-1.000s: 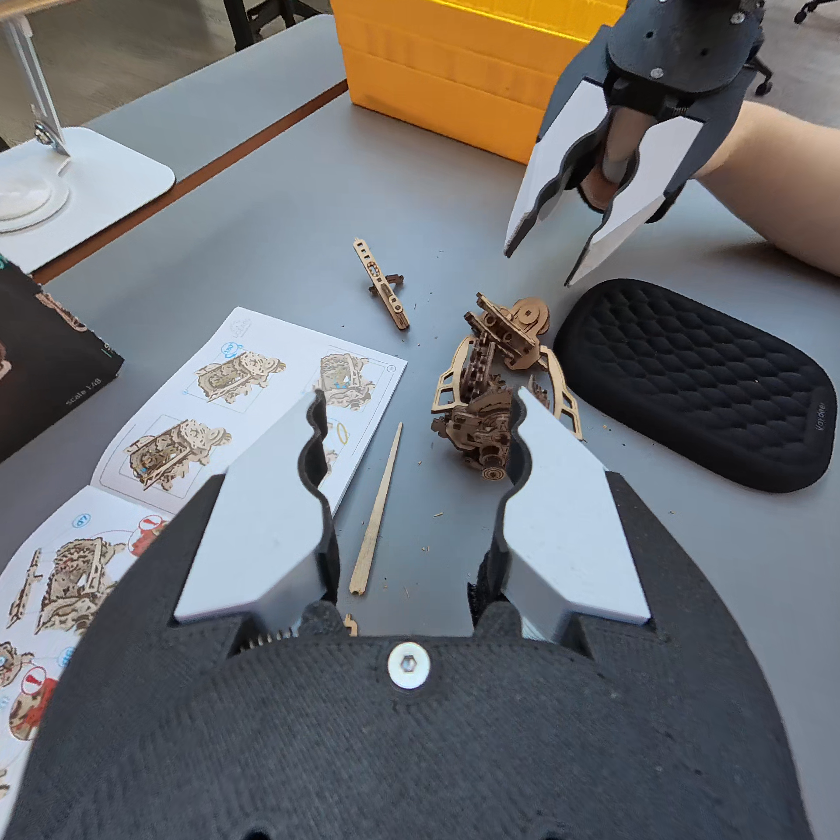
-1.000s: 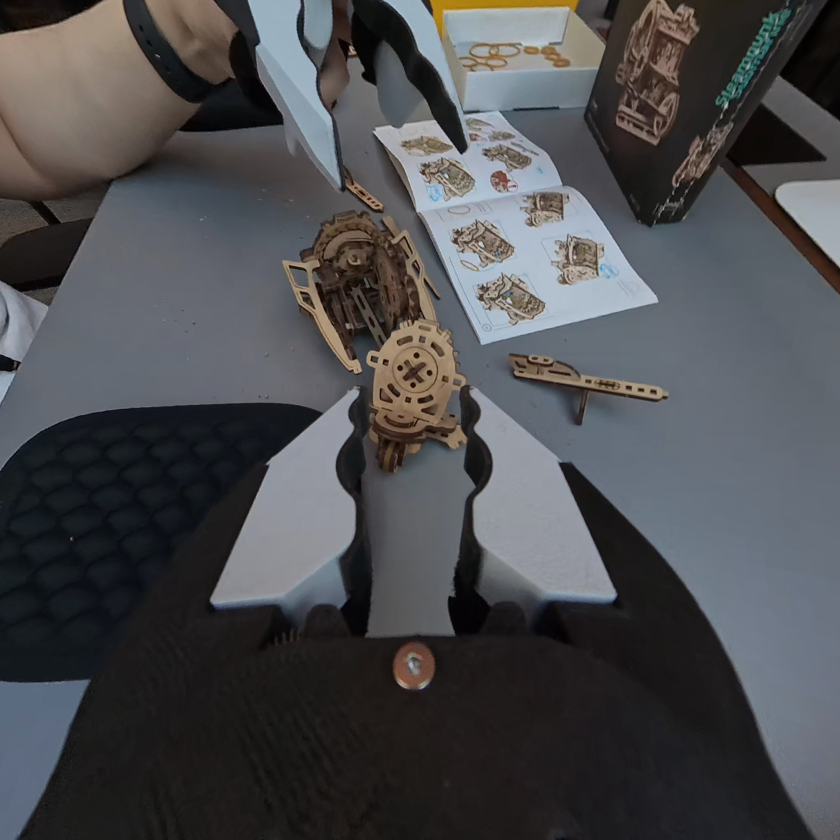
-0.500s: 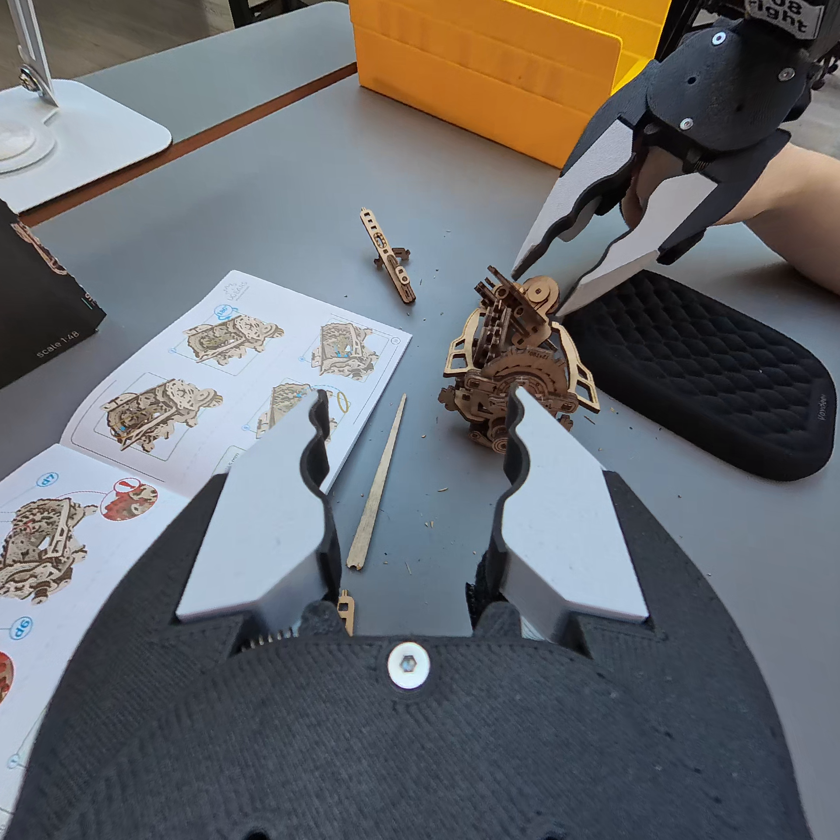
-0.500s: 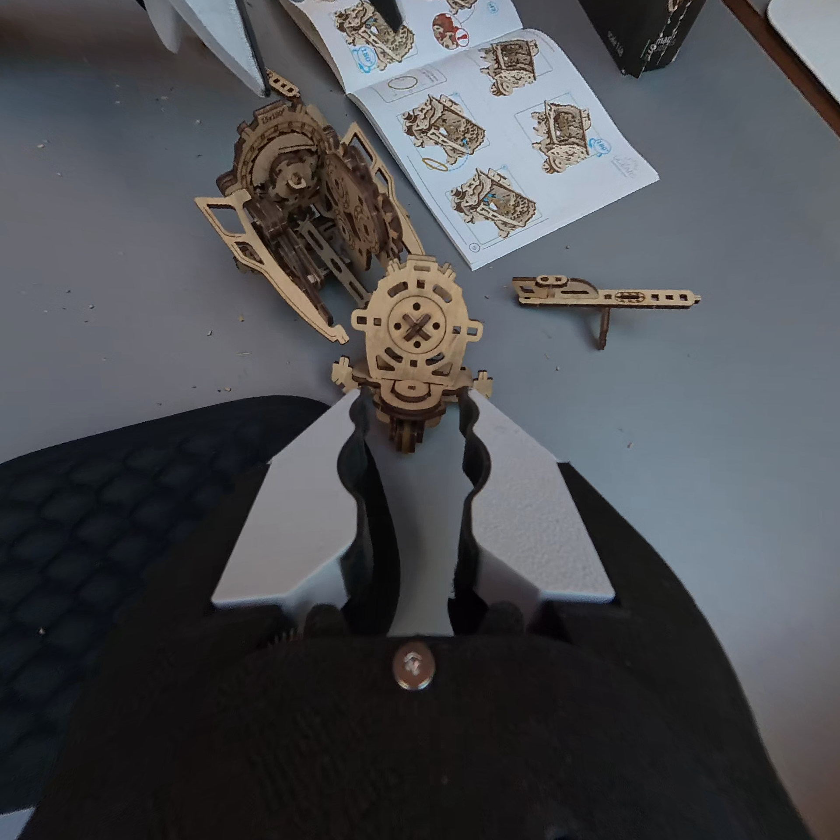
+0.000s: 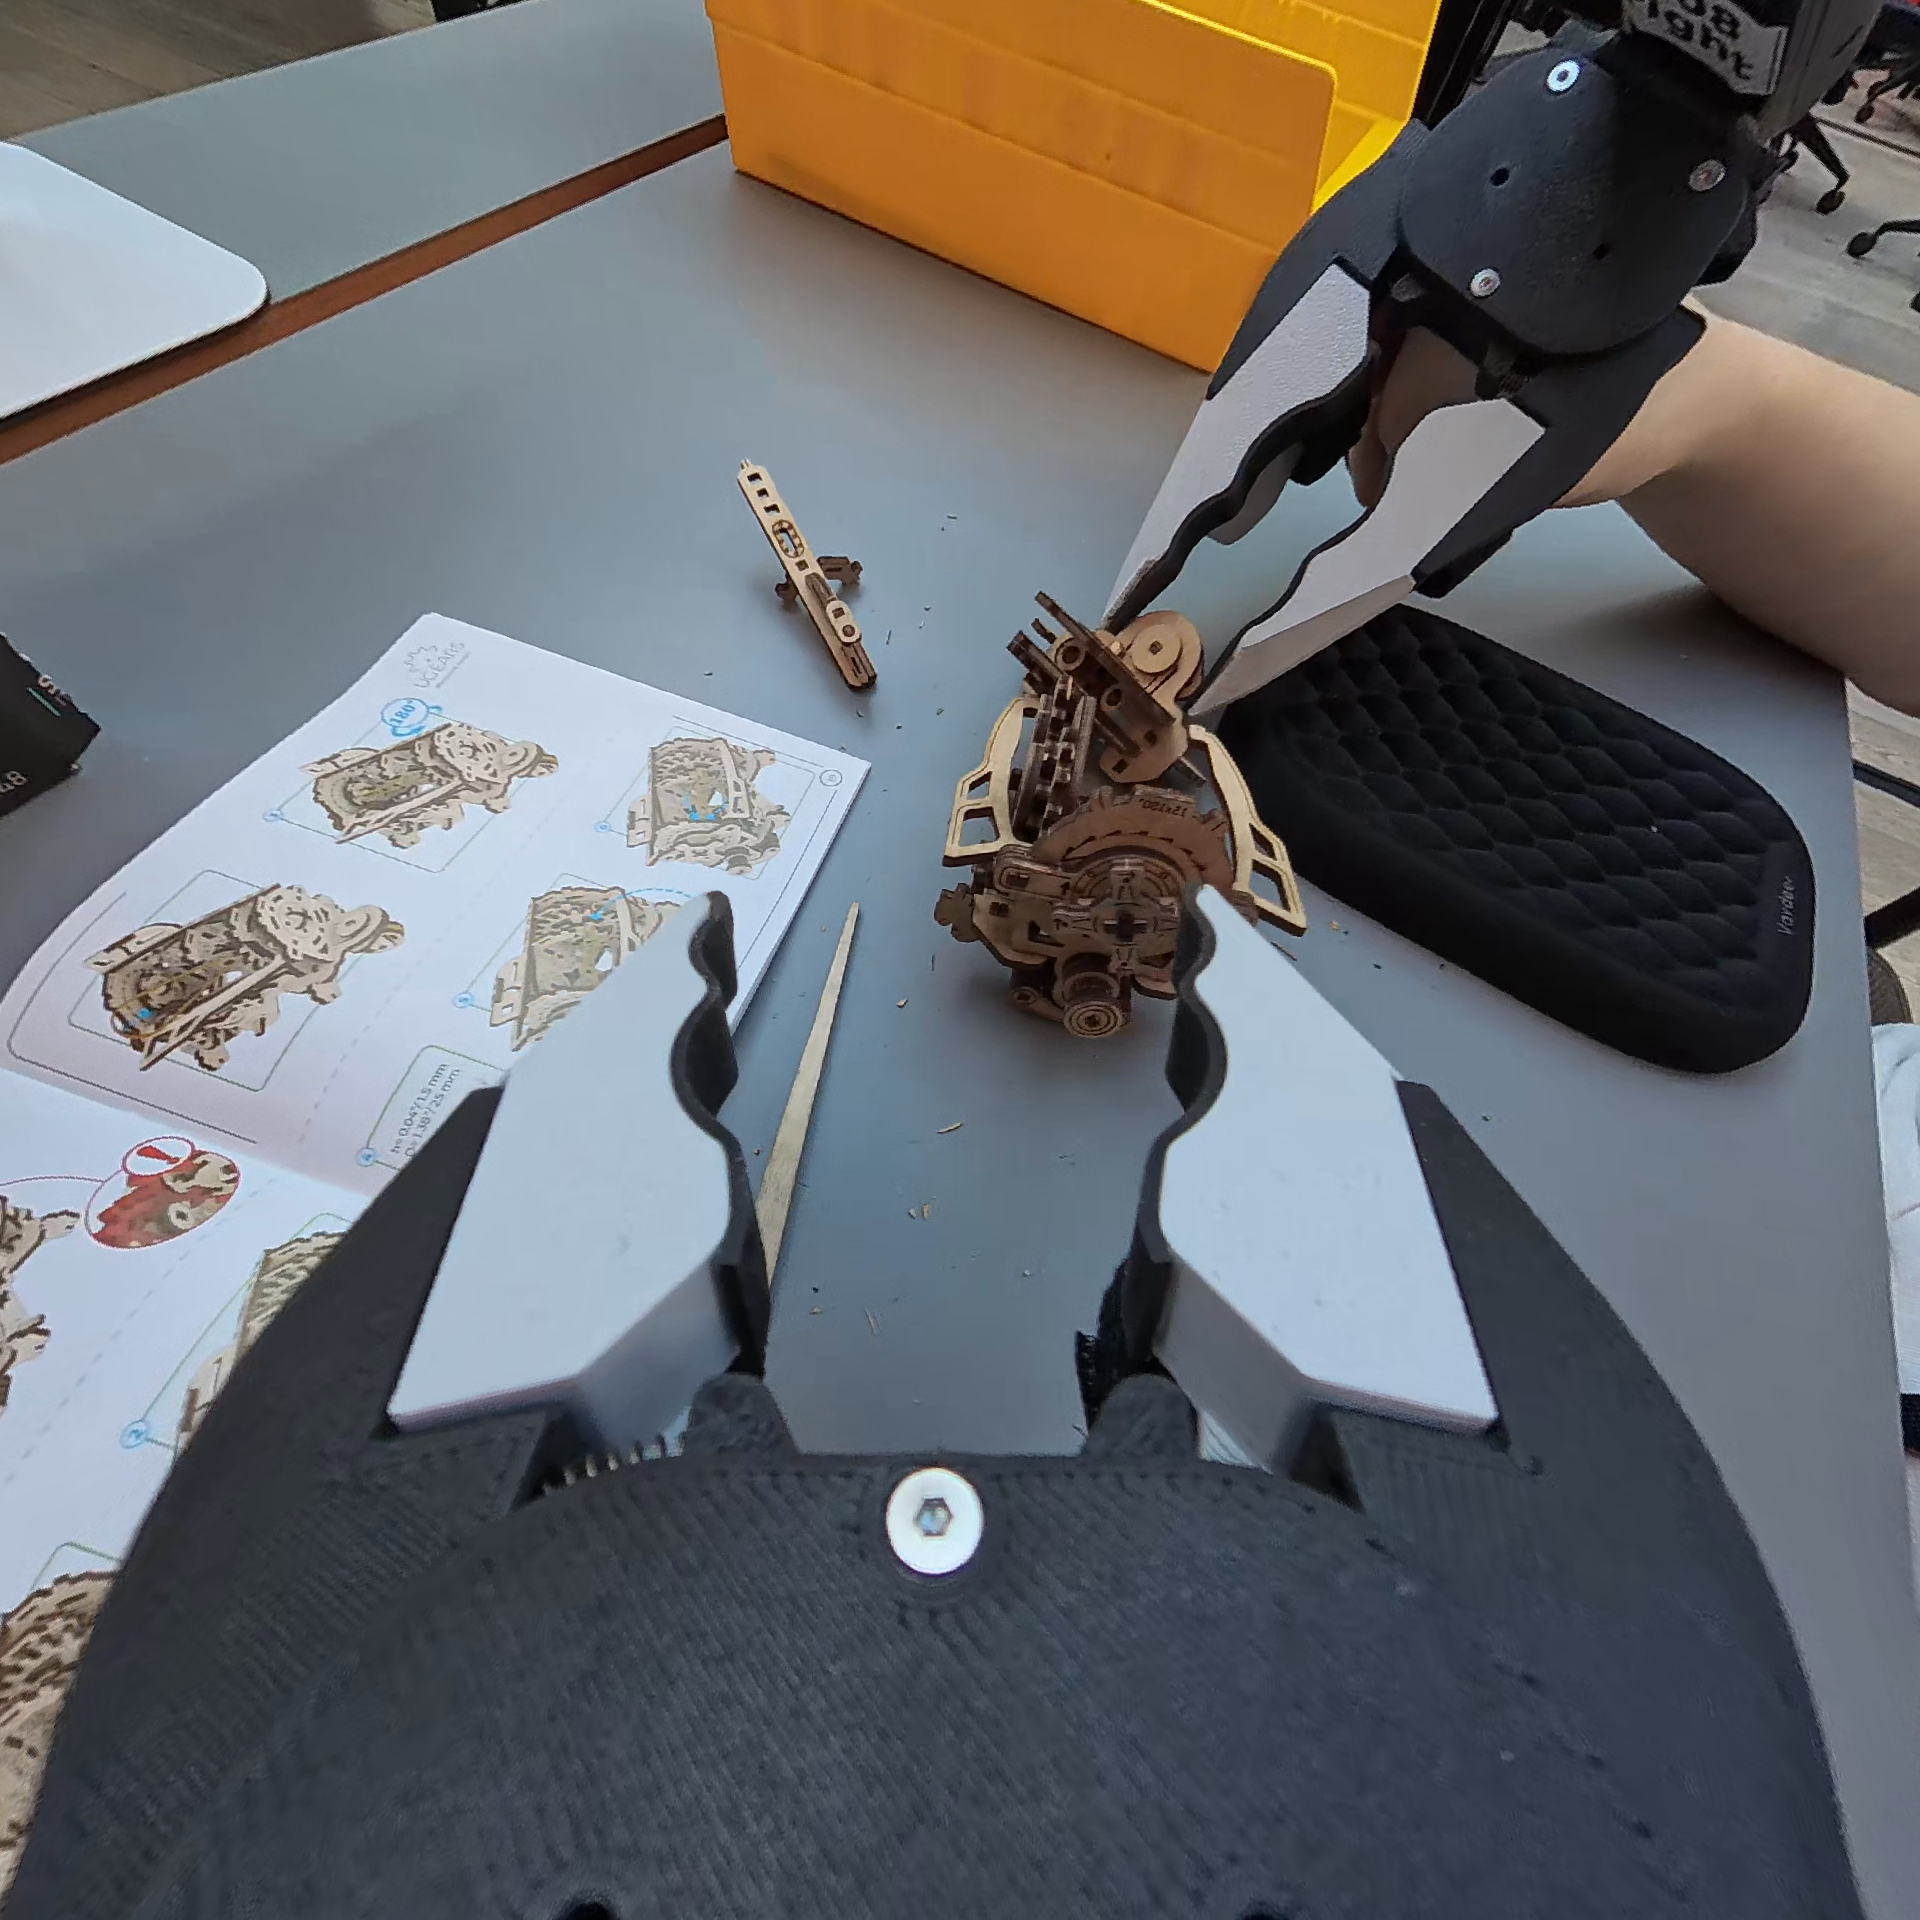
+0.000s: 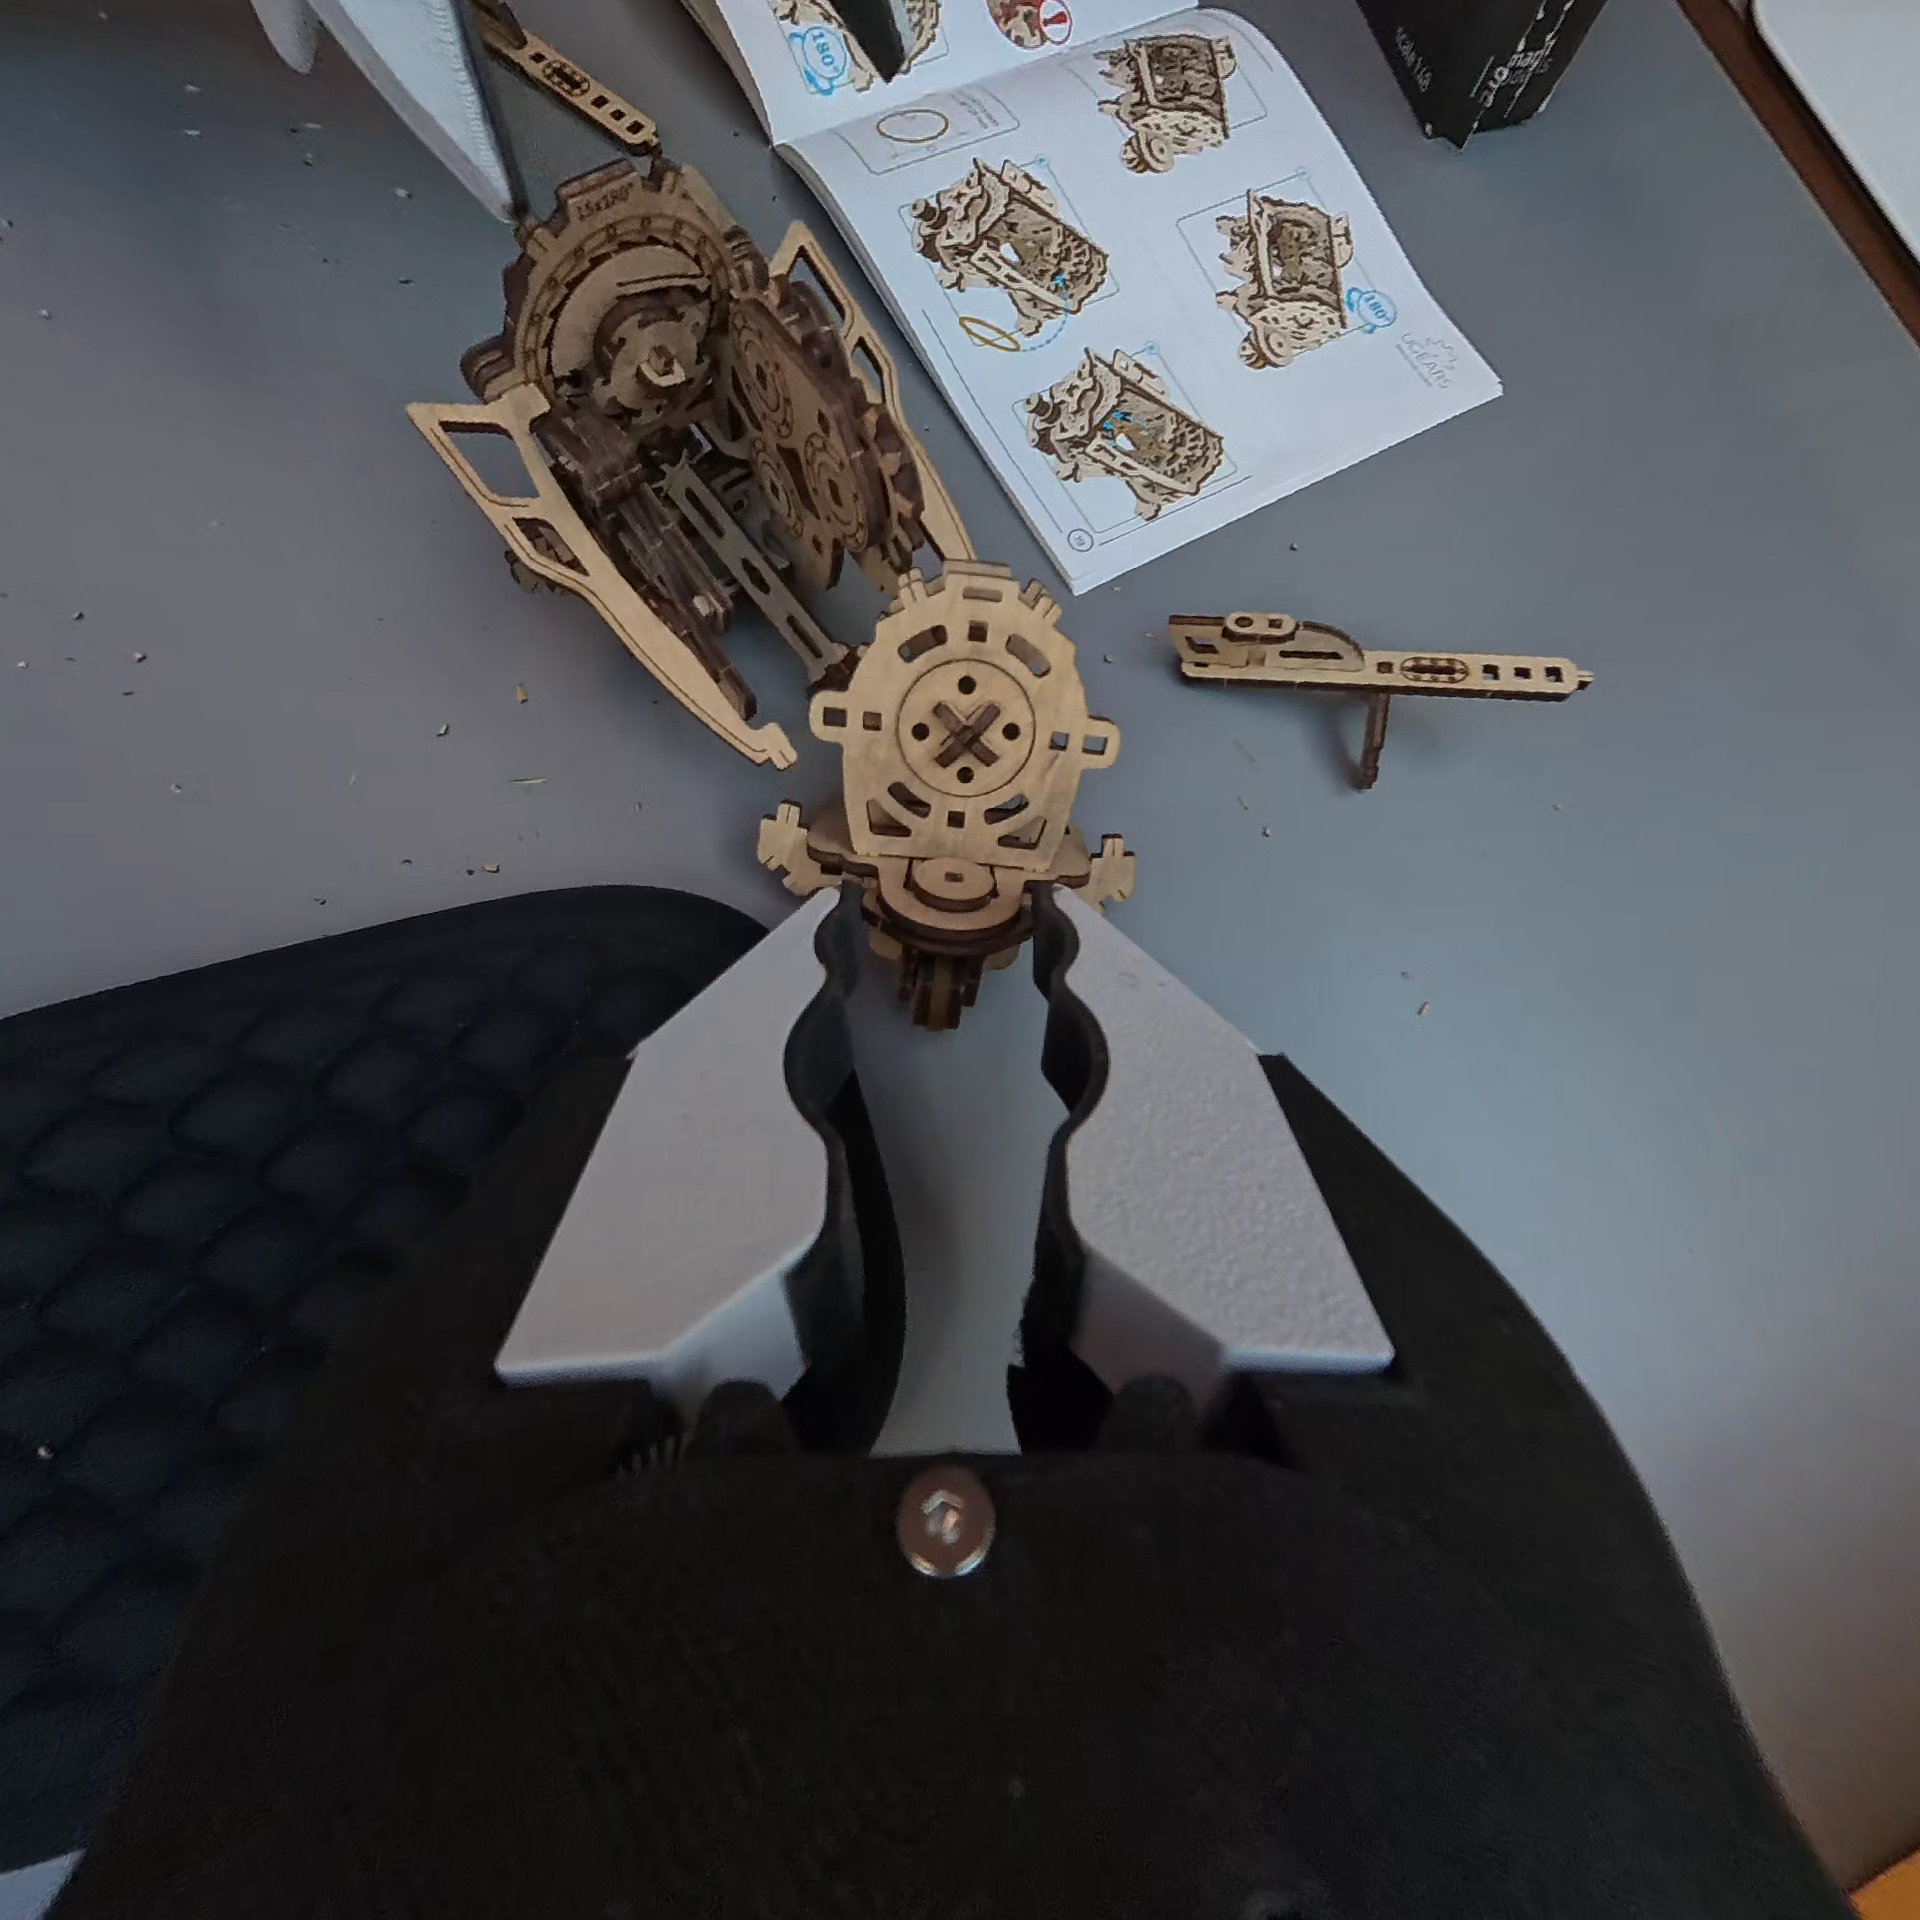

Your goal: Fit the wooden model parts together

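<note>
The main wooden gear model stands on the grey table, and also shows in the right wrist view. My left gripper is open and empty, and its right fingertip is right beside the model's near side. My right gripper is shut on the base of a small round wooden sub-assembly. It holds this part against the model's other end. In the left wrist view the right gripper comes down from the upper right with that part.
A loose wooden lever piece and a thin wooden stick lie on the table. An open instruction booklet lies left of the model. A black padded mat, a yellow bin and a black box surround the work area.
My right gripper has carried the small sub-assembly down to the main model. My left gripper has moved in closer to the model, which now stands more upright.
</note>
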The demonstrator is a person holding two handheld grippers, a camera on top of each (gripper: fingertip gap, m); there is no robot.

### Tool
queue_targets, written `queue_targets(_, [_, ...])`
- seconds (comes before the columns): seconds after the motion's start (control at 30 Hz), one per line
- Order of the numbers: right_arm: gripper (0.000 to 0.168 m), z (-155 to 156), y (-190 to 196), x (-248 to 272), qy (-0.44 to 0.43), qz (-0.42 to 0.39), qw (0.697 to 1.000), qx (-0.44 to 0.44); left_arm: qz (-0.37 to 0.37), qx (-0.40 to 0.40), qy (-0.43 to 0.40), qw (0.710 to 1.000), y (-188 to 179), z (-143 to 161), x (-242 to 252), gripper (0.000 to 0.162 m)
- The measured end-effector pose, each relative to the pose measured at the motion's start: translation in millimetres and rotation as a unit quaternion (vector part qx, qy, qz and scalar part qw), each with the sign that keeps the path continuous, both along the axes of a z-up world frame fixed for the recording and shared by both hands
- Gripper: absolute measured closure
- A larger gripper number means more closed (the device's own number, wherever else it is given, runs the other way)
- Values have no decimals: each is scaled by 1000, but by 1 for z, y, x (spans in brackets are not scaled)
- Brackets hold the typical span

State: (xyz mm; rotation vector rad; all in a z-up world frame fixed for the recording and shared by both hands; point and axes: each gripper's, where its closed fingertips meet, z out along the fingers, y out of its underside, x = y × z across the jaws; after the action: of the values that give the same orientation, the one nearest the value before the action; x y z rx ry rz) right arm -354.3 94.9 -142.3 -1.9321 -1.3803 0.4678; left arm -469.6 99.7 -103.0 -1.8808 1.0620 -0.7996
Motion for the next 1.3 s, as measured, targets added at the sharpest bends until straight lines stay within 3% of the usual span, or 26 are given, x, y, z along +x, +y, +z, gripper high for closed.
queue_targets(0.23, [136,17,10,11,74,-6,997,-15,-41,5,-1,999,-19,-1,10,53])
queue_targets(0.47, [136,9,13,22,73,-6,996,-43,-43,67,31,996,-25,-4,24,51])
queue_targets(0.83, [135,0,12,23,36,-8,998,-47,-58,30,36,997,-20,-14,35,53])
queue_targets(1.0, [136,0,12,23,27,-4,999,-36,-85,30,77,993,-26,-4,40,55])
queue_targets(1.17, [135,0,12,24,34,-1,999,-39,-131,28,216,967,-23,7,47,52])
queue_targets(1.3, [134,0,9,24,29,8,999,-30,-126,12,252,959,-7,23,43,59])
